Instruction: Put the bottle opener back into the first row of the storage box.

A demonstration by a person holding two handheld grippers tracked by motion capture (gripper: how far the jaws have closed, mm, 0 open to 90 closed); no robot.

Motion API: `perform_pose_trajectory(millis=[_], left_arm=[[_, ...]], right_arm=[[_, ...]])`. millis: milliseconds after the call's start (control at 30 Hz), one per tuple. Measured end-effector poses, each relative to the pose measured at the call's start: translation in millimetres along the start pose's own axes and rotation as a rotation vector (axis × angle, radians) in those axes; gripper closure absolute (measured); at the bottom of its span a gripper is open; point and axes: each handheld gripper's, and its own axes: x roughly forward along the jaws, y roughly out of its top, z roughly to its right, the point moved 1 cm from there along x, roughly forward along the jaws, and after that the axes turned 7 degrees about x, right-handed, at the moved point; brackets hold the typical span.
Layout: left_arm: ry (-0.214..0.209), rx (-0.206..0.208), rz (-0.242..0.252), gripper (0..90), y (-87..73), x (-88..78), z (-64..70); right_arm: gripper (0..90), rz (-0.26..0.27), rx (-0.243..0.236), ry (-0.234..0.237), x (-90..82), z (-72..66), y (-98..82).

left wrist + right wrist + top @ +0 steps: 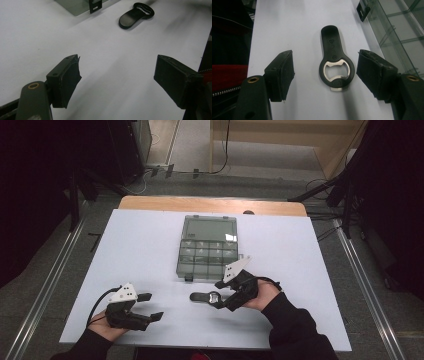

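A flat black bottle opener [335,63] with a steel mouth lies on the smooth white tabletop [140,250] between the released right gripper's [325,72] jaws, untouched; the left gripper [116,80] gapes empty.

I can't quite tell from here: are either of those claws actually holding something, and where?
Nothing is held. The right gripper is open, with the bottle opener lying untouched between its fingers. The left gripper is open over bare table.

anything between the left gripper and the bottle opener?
Nothing. In the left gripper view only bare white table runs from the open left gripper up to the bottle opener.
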Motion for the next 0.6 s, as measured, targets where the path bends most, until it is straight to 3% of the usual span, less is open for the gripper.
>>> perform_pose_trajectory(millis=[233, 600], left_arm=[[0.001, 0.001, -0.003, 20.4, -1.0, -0.7, 0.4], [-0.007, 0.005, -0.011, 20.3, -1.3, -0.2, 1.8]], right_arm=[[31.9, -0.019, 0.021, 0.005, 8.6, 3.3, 3.3], [34.2, -0.037, 0.010, -0.014, 22.6, 4.7, 10.4]])
